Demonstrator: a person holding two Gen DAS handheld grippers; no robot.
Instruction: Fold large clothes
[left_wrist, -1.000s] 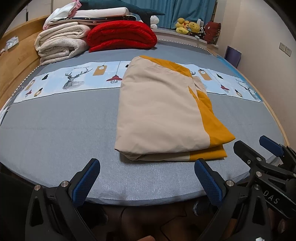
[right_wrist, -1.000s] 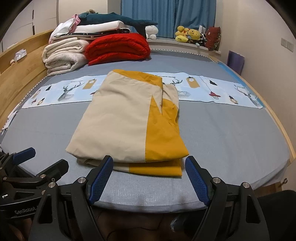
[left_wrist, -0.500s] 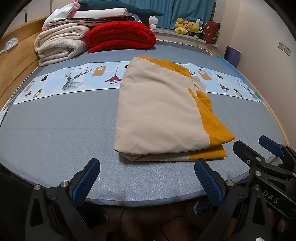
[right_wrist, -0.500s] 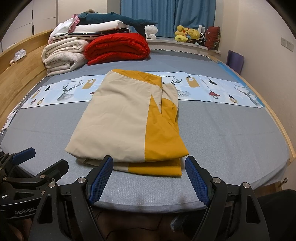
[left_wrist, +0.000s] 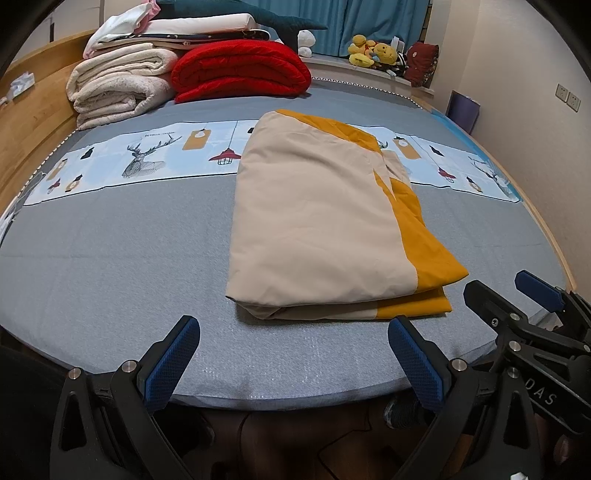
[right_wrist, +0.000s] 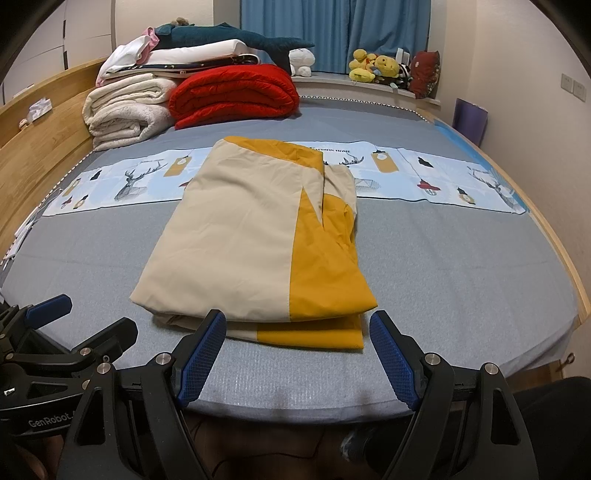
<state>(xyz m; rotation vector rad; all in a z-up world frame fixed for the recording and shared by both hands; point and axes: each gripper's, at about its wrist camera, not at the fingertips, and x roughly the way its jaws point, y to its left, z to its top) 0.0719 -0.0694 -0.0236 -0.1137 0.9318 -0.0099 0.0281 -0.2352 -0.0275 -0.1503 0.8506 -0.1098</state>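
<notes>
A large beige and mustard-yellow cloth (left_wrist: 321, 221) lies folded into a long rectangle on the grey bed (left_wrist: 110, 277); it also shows in the right wrist view (right_wrist: 255, 243). My left gripper (left_wrist: 293, 363) is open and empty, just short of the fold's near edge at the bed's front edge. My right gripper (right_wrist: 297, 356) is open and empty, its blue pads (right_wrist: 201, 356) either side of the fold's near yellow corner, not touching it. Each gripper shows at the edge of the other's view.
Folded white blankets (left_wrist: 118, 88) and a red quilt (left_wrist: 240, 70) are stacked at the far left by the wooden headboard (left_wrist: 33, 110). A patterned light-blue strip (left_wrist: 147, 155) crosses the bed under the cloth. Plush toys (right_wrist: 376, 66) sit on the far ledge.
Both views have shifted slightly, with the cloth a little lower in frame. The cloth has not moved and both grippers stay open.
</notes>
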